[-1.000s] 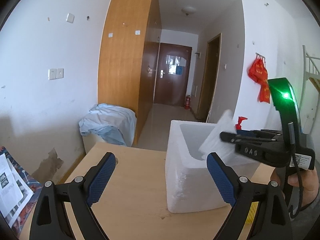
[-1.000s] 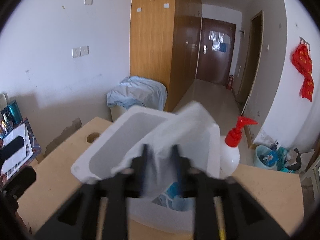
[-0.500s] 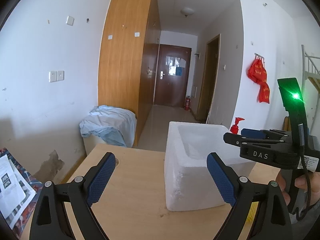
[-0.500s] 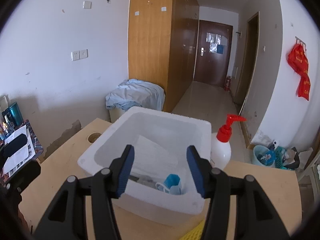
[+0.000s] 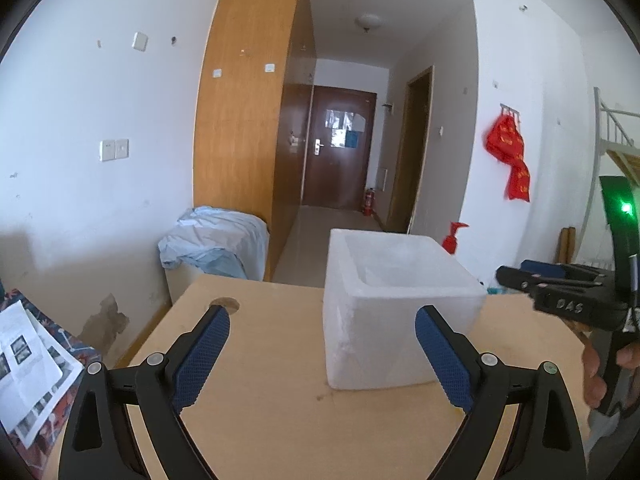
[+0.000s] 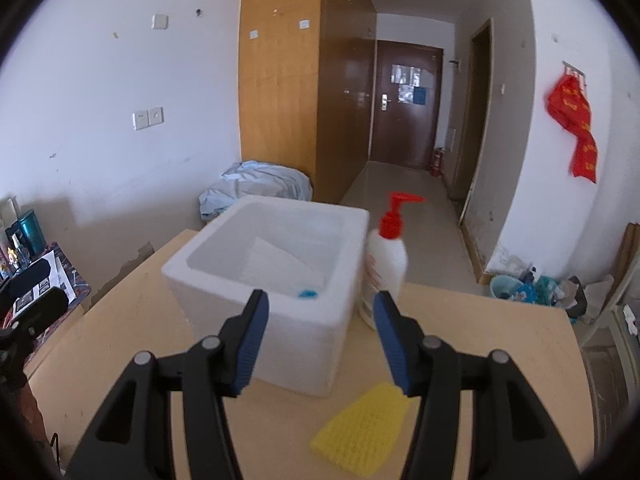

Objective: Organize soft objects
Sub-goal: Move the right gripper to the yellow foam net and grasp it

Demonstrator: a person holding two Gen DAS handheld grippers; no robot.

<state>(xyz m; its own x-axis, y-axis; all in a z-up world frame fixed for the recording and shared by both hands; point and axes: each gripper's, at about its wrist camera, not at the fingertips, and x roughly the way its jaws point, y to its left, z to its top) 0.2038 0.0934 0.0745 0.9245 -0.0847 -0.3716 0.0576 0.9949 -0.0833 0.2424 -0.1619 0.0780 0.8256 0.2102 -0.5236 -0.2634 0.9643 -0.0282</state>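
Observation:
A white foam box (image 5: 400, 308) stands on the wooden table (image 5: 260, 364). In the right wrist view, a white soft packet (image 6: 280, 258) and a small blue item (image 6: 307, 293) lie inside the foam box (image 6: 256, 320). A yellow sponge cloth (image 6: 360, 432) lies flat on the table, nearer than the box. My right gripper (image 6: 320, 298) hovers open above that cloth, with nothing between its blue pads. In the left wrist view, the right gripper (image 5: 512, 274) sits to the right of the box. My left gripper (image 5: 320, 316) is open wide and empty, short of the box's near left corner.
A white bottle with a red pump (image 6: 386, 264) stands against the box's right side. The table has a round cable hole (image 5: 224, 304) at its far left. Papers (image 5: 28, 368) lie beyond the left edge. A pale blue cloth heap (image 5: 216, 240) sits on the floor behind.
The right gripper held the white packet over the box, opened and dropped it in, then drew back towards me. The left gripper also backed away slightly.

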